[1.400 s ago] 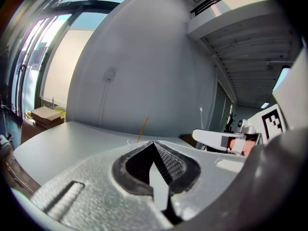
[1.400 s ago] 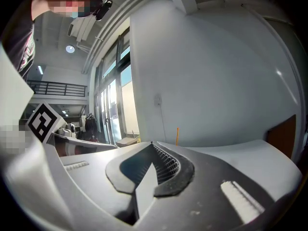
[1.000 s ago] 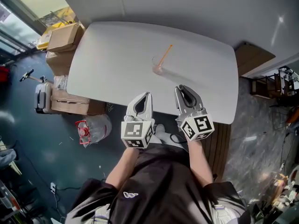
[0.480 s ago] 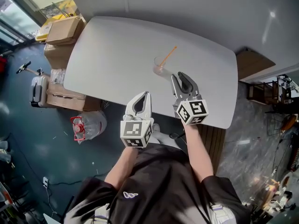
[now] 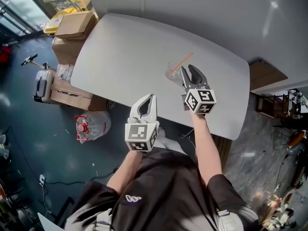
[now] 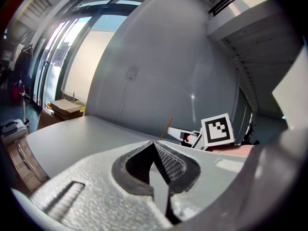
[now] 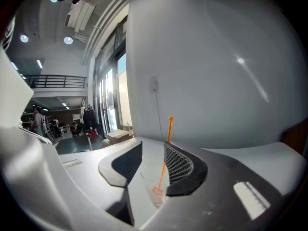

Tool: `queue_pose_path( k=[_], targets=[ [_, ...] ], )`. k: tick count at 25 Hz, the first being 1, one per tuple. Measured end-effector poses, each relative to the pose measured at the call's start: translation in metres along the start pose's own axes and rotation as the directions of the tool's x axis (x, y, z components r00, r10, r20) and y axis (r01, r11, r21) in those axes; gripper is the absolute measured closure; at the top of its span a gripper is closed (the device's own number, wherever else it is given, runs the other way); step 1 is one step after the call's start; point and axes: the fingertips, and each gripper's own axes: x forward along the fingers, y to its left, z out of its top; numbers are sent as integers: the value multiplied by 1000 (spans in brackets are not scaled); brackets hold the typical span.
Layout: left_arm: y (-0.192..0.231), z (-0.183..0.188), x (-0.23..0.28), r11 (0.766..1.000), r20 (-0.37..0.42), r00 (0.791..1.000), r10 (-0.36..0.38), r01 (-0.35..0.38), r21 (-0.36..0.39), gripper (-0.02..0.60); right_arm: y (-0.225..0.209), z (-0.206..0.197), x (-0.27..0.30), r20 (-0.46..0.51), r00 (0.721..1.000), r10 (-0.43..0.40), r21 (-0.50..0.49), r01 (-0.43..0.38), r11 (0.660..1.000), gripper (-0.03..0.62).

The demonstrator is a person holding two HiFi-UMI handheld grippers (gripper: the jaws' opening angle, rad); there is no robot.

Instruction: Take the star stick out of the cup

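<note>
Left gripper (image 6: pixel 155 144) jaws are seen pressed together on nothing. Right gripper (image 7: pixel 153 150) jaws are opening, with the clear cup (image 7: pixel 155 179) framed between them, seemingly untouched. Only in the right gripper view is the orange star revealed at the foot of the star stick (image 7: pixel 169 129), which is leaned inside the cup. In the head view, the cup is shown standing on the white table (image 5: pixel 120 52).

Orange star stick (image 5: pixel 185 59) in a see-through cup (image 5: pixel 173 74), plain light-grey table (image 5: pixel 125 52), brown cardboard boxes (image 5: pixel 73 26) nearby.
</note>
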Motion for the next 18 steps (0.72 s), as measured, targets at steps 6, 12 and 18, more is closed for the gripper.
queue_pose_path(
  k=[6, 12, 18],
  targets=[
    [12, 5, -1, 1000, 8, 1000, 30, -30, -5, 580, -11, -11, 29, -34, 999, -30, -19, 29, 999, 453],
    [20, 3, 0, 999, 0, 999, 47, -47, -13, 580, -23, -24, 44, -70, 996, -46, 10, 47, 999, 457],
    [21, 1, 1, 999, -7, 999, 49, -49, -16, 580, -29, -28, 53, -84, 995, -52, 27, 55, 998, 502]
  ],
)
